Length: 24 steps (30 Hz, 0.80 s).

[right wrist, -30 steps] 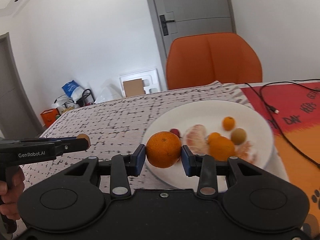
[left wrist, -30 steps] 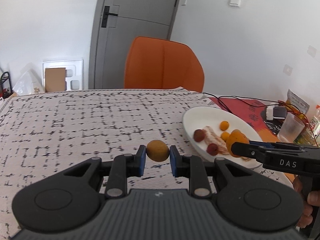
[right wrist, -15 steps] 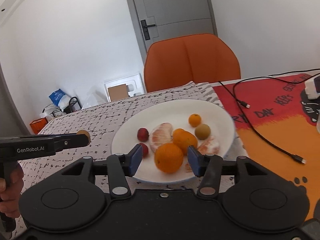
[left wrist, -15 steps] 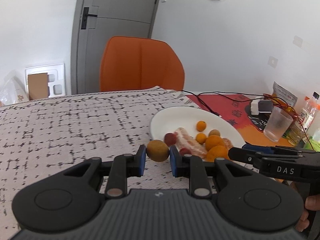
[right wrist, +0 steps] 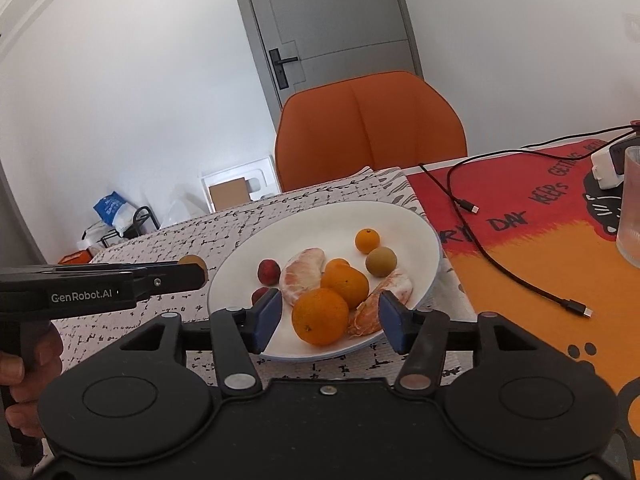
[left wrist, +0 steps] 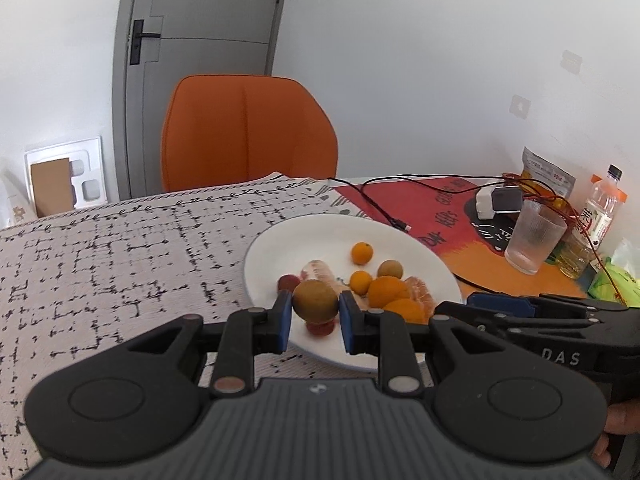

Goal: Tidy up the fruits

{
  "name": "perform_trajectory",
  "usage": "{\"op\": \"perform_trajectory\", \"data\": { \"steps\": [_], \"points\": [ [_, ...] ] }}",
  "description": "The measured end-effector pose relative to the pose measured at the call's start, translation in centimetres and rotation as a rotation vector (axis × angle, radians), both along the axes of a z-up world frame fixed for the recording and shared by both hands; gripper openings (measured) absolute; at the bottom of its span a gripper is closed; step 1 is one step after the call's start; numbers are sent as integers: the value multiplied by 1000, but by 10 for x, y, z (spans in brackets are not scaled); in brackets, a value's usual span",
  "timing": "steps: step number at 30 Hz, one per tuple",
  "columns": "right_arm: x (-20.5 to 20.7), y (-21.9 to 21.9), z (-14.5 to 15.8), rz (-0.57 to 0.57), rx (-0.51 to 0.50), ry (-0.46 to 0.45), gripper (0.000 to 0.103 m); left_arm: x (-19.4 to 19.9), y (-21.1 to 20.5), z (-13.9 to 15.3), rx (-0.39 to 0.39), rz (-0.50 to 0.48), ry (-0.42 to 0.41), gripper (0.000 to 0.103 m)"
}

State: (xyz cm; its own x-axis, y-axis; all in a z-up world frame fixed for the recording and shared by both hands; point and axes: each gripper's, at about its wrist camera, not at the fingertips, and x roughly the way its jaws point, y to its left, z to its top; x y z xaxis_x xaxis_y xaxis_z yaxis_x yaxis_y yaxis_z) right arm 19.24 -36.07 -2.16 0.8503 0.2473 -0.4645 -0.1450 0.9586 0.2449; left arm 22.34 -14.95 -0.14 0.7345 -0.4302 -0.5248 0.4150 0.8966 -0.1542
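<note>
My left gripper [left wrist: 315,315] is shut on a small brownish-green round fruit [left wrist: 315,301] and holds it above the near left rim of a white plate [left wrist: 280,240]. It also shows in the right wrist view [right wrist: 196,272], left of the plate [right wrist: 400,216]. My right gripper [right wrist: 327,318] is open over the plate's near edge. An orange [right wrist: 320,316] lies on the plate between its fingers. The plate also holds another orange [right wrist: 346,286], peeled citrus pieces [right wrist: 302,276], small kumquats [right wrist: 367,240], a brownish round fruit [right wrist: 382,261] and small red fruits [right wrist: 269,271].
An orange chair [left wrist: 248,128] stands behind the table. A red and orange mat [right wrist: 540,240] to the right carries a black cable [right wrist: 500,264], a glass [left wrist: 534,238], a charger [left wrist: 498,200], a bottle [left wrist: 602,208] and a snack bag [left wrist: 546,172].
My right gripper opened and let the orange down onto the plate. My left gripper carried its small fruit rightward from the cloth to over the plate's edge.
</note>
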Motion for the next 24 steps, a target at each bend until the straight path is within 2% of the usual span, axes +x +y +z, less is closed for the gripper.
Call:
{"op": "perform_trajectory", "data": {
  "steps": [4, 6, 14, 20, 22, 24],
  "points": [
    [-2, -4, 2, -4, 10, -7, 54, -1, -8, 4, 0, -16, -7, 24],
    [-4, -6, 2, -5, 12, -10, 55, -2, -10, 6, -11, -19, -10, 27],
    [-9, -5, 3, 2, 19, -9, 58, -9, 2, 9, 17, 35, -2, 29],
    [-13, 4, 9, 15, 16, -18, 64, -19, 17, 13, 41, 78, -9, 45],
    [-14, 8, 10, 21, 14, -16, 67, -24, 23, 15, 54, 99, -21, 57],
    [-16, 13, 12, 27, 9, -16, 70, -30, 29, 16, 54, 114, -30, 64]
  ]
}}
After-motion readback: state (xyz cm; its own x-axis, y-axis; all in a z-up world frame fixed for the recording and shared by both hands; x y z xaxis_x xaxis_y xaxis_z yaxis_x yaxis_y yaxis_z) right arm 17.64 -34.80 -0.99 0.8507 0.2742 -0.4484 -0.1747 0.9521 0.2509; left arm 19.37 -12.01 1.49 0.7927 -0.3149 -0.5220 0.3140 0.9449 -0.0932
